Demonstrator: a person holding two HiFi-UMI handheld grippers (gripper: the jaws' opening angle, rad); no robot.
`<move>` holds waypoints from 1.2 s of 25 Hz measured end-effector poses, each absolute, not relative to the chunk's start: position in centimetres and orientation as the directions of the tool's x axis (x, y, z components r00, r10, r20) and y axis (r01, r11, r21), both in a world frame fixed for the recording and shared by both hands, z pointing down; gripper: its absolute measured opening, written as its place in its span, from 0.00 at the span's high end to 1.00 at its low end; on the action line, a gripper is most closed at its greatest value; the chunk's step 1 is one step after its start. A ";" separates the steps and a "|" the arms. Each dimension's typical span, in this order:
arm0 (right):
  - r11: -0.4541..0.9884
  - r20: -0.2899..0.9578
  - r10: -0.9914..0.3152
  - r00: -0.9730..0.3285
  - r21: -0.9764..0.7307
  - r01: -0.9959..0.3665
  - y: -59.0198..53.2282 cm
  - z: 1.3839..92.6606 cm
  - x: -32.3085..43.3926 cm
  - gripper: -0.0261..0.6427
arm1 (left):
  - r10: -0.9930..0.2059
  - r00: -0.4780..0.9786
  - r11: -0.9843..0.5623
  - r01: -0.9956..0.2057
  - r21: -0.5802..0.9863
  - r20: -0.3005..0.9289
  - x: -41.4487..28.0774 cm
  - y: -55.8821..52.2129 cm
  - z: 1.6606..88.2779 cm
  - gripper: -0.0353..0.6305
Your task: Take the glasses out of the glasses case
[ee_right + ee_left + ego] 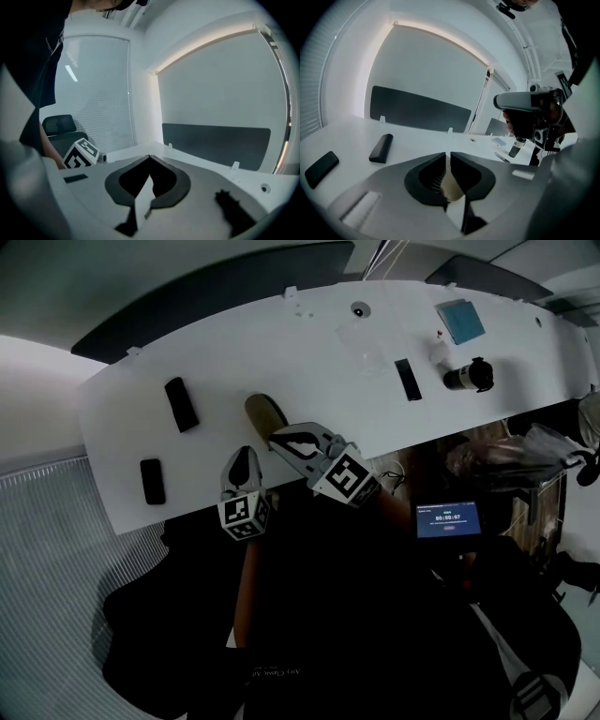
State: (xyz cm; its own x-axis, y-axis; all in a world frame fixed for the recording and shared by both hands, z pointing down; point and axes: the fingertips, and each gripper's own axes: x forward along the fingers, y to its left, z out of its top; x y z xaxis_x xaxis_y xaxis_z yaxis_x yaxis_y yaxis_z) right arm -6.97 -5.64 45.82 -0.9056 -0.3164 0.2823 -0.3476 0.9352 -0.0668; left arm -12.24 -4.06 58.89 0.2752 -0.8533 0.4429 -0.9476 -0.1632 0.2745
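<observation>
The long, smooth white counter (309,343) curves across the head view. The right tongs (150,158), a grey shell with black pads, are closed tip to tip and hold nothing. The left tongs (446,155) are all but closed too, with no grip that I can make out; something tan shows through the slit behind their pads. The glasses case (265,413), a tan rounded oval, lies near the counter's near edge, at one o'clock from the left tongs and eleven from the right. A matte black oblong block (181,404) lies at nine o'clock of the case.

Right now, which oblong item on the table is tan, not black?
The tan glasses case just beyond the left gripper; the oblong blocks left of it are black.
</observation>
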 end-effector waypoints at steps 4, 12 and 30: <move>0.907 0.362 -0.353 -0.863 -0.095 -0.411 -7.1 48.6 -5.0 0.95 | -0.787 0.308 -0.139 -0.932 0.334 0.534 -11.3 -5.5 62.2 0.64; 0.840 0.460 -0.419 -0.783 -0.132 -0.526 -9.8 53.5 -2.2 0.95 | -0.661 0.320 -0.170 -0.945 0.280 0.679 -9.1 -8.8 66.5 0.20; 0.812 0.519 -0.420 -0.745 -0.152 -0.563 -9.5 56.8 -1.4 0.95 | -0.568 0.301 -0.186 -0.953 0.237 0.766 -7.3 -9.7 71.0 0.28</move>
State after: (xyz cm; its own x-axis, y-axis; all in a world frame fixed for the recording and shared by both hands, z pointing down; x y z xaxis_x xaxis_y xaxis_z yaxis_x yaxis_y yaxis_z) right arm -1.43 -9.50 56.81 -0.7447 -0.4197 0.5189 -0.5634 0.8121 -0.1516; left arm -7.27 -9.70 71.01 0.3015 -0.5683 0.7656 -0.9535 -0.1860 0.2374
